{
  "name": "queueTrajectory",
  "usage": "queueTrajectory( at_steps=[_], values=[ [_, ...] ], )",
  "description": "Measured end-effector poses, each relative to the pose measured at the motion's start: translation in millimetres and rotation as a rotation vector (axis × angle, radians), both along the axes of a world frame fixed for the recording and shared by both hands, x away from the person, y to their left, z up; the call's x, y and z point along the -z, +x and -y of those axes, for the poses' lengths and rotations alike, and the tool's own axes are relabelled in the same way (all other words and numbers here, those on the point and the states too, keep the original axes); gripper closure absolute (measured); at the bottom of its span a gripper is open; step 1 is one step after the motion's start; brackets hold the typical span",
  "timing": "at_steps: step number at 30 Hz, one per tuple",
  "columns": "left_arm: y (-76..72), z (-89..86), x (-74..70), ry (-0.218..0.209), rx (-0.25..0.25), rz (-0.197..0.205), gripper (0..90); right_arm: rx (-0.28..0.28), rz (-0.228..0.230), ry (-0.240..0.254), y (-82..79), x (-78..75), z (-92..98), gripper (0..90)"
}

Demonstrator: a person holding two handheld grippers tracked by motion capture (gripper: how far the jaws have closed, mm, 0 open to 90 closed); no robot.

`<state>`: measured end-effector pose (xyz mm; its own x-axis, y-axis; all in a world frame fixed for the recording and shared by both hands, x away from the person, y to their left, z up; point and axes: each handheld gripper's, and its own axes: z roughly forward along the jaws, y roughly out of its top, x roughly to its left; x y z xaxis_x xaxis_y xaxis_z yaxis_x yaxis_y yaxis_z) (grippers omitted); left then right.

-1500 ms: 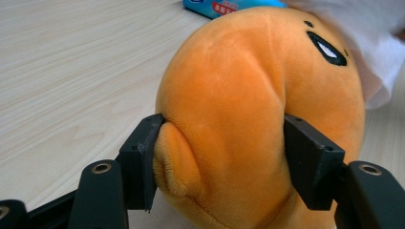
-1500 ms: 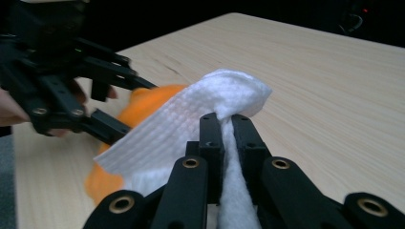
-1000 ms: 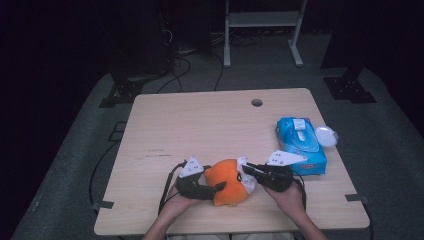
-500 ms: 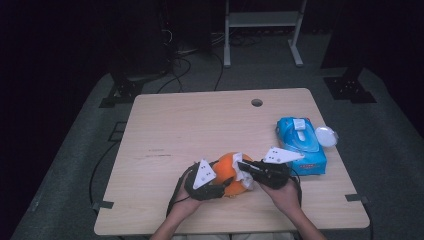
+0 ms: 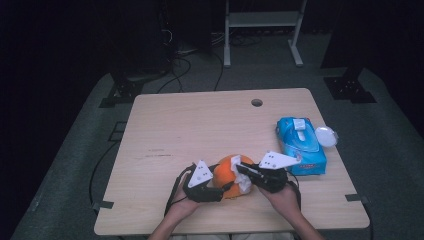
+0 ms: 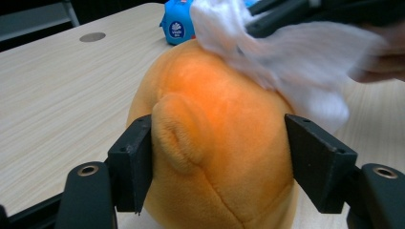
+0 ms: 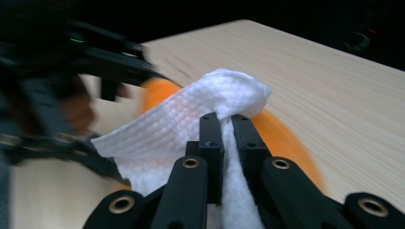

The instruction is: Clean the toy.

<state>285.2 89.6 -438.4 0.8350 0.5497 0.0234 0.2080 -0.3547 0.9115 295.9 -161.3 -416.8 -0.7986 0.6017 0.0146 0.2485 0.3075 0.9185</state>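
The left gripper [image 6: 217, 167] is clamping the round orange plush toy [image 6: 215, 143], its jaws having just been closing in, one pad on each flank, the toy sitting squarely between them on the pale wooden table [image 5: 200, 125]. The right gripper [image 7: 224, 124] is pinching a crumpled white wet wipe [image 7: 191, 124] tight, laying it over the toy's top, just ahead of the left jaws. This looks like the wiping step. Next, I'd say, it's sweeping the wipe across the plush while the left side is bracing firmly.
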Motion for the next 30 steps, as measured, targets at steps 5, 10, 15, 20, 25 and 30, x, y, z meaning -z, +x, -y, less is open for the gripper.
queueTrajectory(
  at_steps=[5, 10, 15, 20, 25, 30],
  values=[
    [12.1, -7.6, 1.8, -0.072, -0.046, -0.134, 16.7, 0.041, -0.031, -0.009, 5.3, 7.8, 13.8, 83.5],
    [4.2, -0.1, 1.7, 0.006, -0.015, -0.048, 32.5, -0.042, 0.005, 0.009, -9.2, -0.3, -8.0, 83.4],
    [-2.4, 3.4, 0.9, 0.041, 0.002, 0.002, 36.6, -0.087, 0.065, -0.024, -18.0, -7.8, -25.8, 83.4],
    [-2.3, 6.4, 1.0, 0.044, 0.008, 0.009, 36.8, -0.009, 0.018, 0.008, -9.3, -4.2, -8.4, 83.5],
    [-9.0, 12.2, 0.2, 0.095, 0.024, 0.058, 36.9, -0.109, 0.068, -0.02, -23.4, -8.6, -33.1, 83.4],
    [-9.5, 9.9, 1.9, 0.073, 0.026, 0.051, 37.5, -0.032, 0.044, -0.007, -12.1, -9.2, -18.9, 83.5]
  ],
)
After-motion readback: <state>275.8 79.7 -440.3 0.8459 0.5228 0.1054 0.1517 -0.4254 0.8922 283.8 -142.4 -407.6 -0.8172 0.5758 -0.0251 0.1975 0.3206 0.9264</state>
